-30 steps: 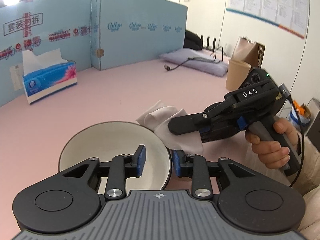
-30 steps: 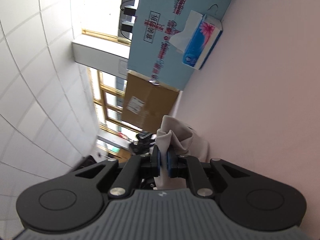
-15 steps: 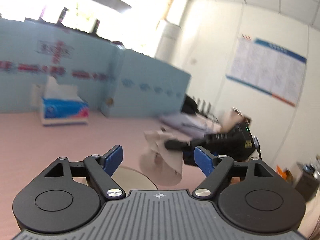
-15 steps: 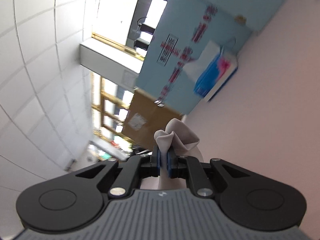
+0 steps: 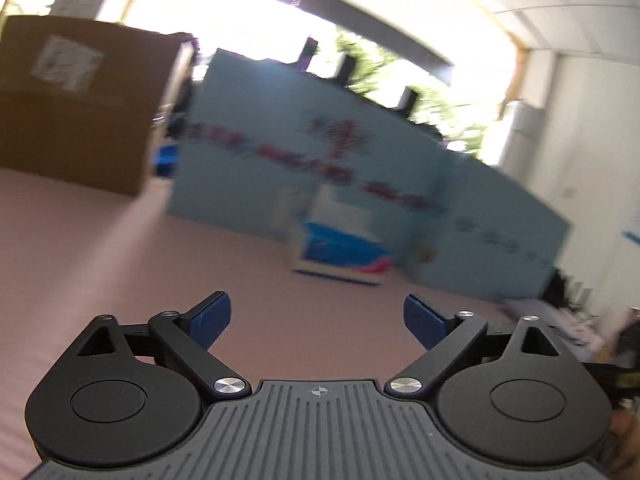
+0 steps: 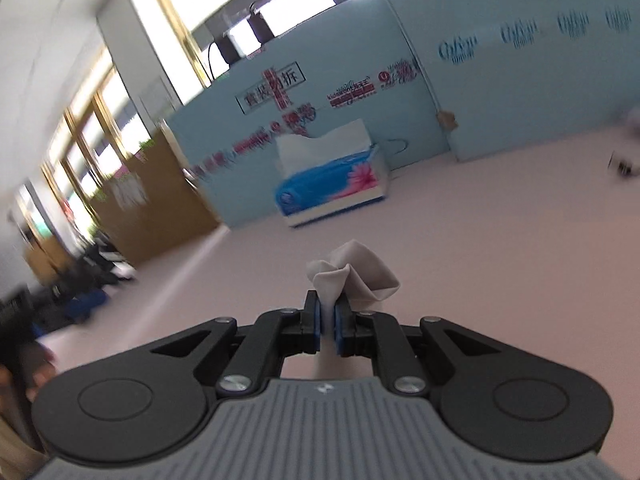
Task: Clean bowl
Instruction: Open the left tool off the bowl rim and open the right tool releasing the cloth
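while the bowl shows in neither view, right gripper pinches a crumpled tissue above the pink table. left gripper gapes wide, holding nothing. tissue box beyond; blue panel print too blurred to read.

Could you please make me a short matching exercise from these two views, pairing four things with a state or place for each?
Things:
1. left gripper
2. right gripper
3. tissue box
4. brown carton

States or places:
A. shut on the tissue
B. standing against the blue boards
C. jaws wide open, nothing between them
D. left of the blue boards

Pairs: 1-C, 2-A, 3-B, 4-D
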### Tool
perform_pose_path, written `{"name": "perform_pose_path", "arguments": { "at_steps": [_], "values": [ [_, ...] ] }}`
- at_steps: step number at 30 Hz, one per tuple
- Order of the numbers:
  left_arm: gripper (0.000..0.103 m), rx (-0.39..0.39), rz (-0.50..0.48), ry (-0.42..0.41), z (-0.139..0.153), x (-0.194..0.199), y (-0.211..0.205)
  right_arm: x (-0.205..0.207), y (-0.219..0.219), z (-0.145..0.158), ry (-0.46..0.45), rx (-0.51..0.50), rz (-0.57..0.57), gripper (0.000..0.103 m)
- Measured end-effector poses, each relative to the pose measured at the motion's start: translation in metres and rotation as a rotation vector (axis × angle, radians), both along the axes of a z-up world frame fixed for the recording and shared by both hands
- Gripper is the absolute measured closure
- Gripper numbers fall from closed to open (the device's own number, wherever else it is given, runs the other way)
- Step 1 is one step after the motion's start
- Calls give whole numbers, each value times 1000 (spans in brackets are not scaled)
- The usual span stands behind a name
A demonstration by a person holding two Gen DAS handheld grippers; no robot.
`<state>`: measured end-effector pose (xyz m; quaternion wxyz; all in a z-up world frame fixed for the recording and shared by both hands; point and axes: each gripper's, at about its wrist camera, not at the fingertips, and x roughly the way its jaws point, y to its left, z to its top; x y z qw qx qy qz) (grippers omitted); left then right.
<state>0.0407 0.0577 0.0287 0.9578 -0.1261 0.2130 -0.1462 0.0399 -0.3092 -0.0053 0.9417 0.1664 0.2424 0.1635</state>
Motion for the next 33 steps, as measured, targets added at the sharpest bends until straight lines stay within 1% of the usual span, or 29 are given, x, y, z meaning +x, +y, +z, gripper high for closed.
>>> {"name": "perform_pose_path", "arguments": {
  "at_steps": [2,4,6,9,11,14,17,19,21,24,30,32,33],
  "values": [
    [4,45,36,32,-6,5,2,-4,4,1,-5,-65,-26,91],
    [4,85,52,59,-10,10,2,-9,5,-1,-3,-94,-34,91],
    [4,107,63,84,-16,15,1,-16,5,-2,4,-118,-40,91],
    [2,131,70,107,-22,17,-4,-23,8,-6,23,-195,-70,91],
    [0,151,72,111,-25,21,-8,-25,10,-8,34,-219,-76,91],
    [0,195,74,109,-28,22,-14,-25,9,-11,56,-225,-85,91],
    [0,212,73,116,-30,23,-17,-23,9,-14,72,-228,-97,89],
    [0,222,73,122,-31,22,-19,-24,10,-15,85,-232,-103,82],
    [0,233,74,128,-33,22,-21,-25,11,-16,84,-226,-96,60],
    [0,253,70,143,-35,21,-24,-23,15,-19,81,-238,-95,47],
    [0,263,69,157,-36,18,-25,-32,12,-19,74,-231,-108,34],
    [0,270,75,161,-36,17,-24,-38,10,-14,63,-245,-110,32],
    [0,273,78,162,-36,16,-23,-38,10,-14,59,-254,-111,29]
  ]
}}
